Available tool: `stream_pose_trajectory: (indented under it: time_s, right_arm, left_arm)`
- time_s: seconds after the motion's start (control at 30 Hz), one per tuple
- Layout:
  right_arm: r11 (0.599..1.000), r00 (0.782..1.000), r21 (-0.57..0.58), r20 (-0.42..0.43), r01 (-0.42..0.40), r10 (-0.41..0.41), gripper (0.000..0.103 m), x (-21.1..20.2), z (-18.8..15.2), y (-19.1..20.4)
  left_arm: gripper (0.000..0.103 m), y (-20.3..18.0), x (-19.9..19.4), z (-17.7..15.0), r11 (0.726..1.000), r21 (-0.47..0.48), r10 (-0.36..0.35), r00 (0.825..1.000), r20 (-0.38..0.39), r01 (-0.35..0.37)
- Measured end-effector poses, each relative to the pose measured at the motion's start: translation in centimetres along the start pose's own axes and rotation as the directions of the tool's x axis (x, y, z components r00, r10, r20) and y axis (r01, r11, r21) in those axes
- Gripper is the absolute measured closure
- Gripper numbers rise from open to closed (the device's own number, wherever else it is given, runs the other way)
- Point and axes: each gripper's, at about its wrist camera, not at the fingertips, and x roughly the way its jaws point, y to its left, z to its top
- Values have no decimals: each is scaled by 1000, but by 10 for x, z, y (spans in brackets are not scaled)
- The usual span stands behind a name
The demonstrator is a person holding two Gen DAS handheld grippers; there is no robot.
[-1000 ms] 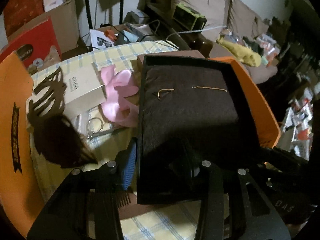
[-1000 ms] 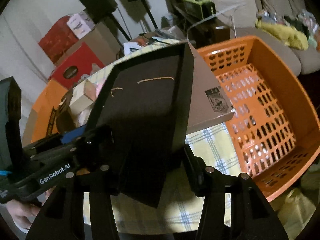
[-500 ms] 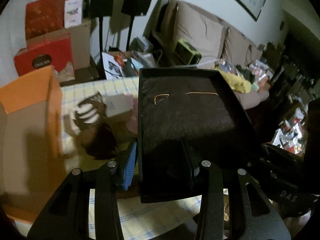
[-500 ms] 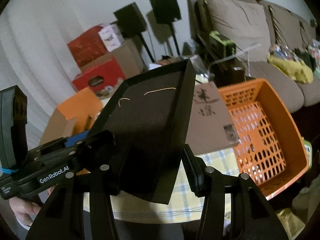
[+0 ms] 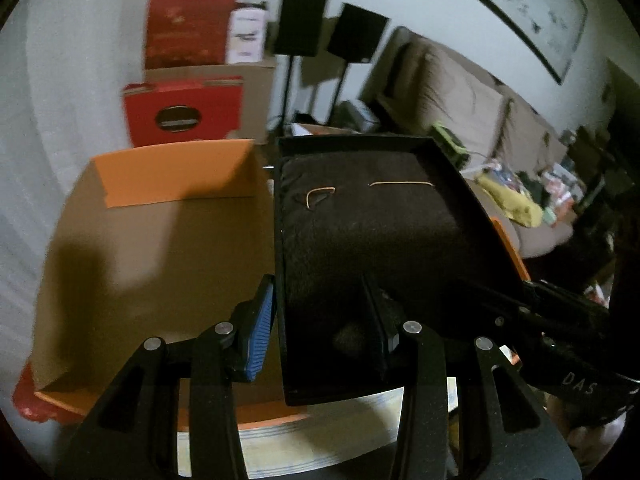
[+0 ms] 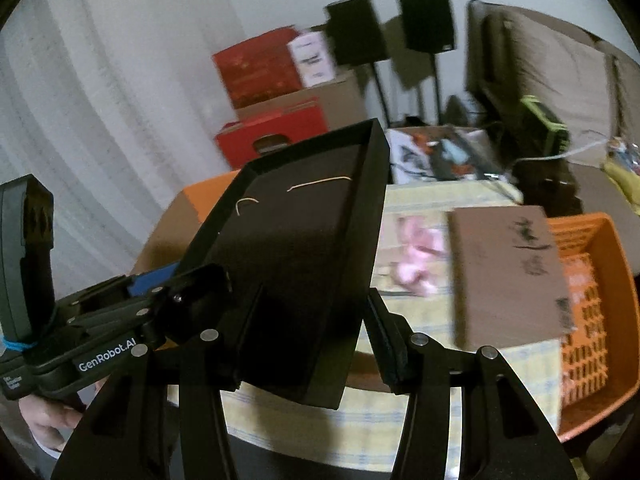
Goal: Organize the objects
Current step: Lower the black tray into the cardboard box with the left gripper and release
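A shallow black tray (image 5: 380, 232) lined with dark velvet, with two thin gold loops near its far end, hangs tilted in the air between both grippers. My left gripper (image 5: 320, 328) is shut on the tray's left wall, blue pad outside and the other finger inside. My right gripper (image 6: 318, 332) is shut on the tray (image 6: 304, 240) by its right wall, one finger inside and one outside. An open orange cardboard box (image 5: 160, 240) stands just left of and below the tray. A person's hand (image 6: 48, 420) holds the left gripper's handle.
A table with a yellow checked cloth (image 6: 360, 420) lies below. On it are a pink ribbon (image 6: 416, 252) and a brown flat box (image 6: 508, 272). An orange plastic basket (image 6: 592, 300) stands at the right edge. Red cartons (image 5: 184, 112), speakers and a sofa line the back.
Both grippers have risen and swung left with the tray. It has left the spot by the orange basket and now hangs beside the open orange box.
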Motion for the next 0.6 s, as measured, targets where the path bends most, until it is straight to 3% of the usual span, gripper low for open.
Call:
stream_pose_trajectory:
  time_s: [0.3,0.6]
  right_arm:
    - [995,992,-39,-84,-95,91,52,58,4,64]
    - [991,981,-74,-162,-116,102,52,112,0,113]
  left_arm:
    - [65,81,-15,-14,991,-83,104,994,-17,-105]
    - [65,150,-8,-28,975,-153,151,985,-79,-161]
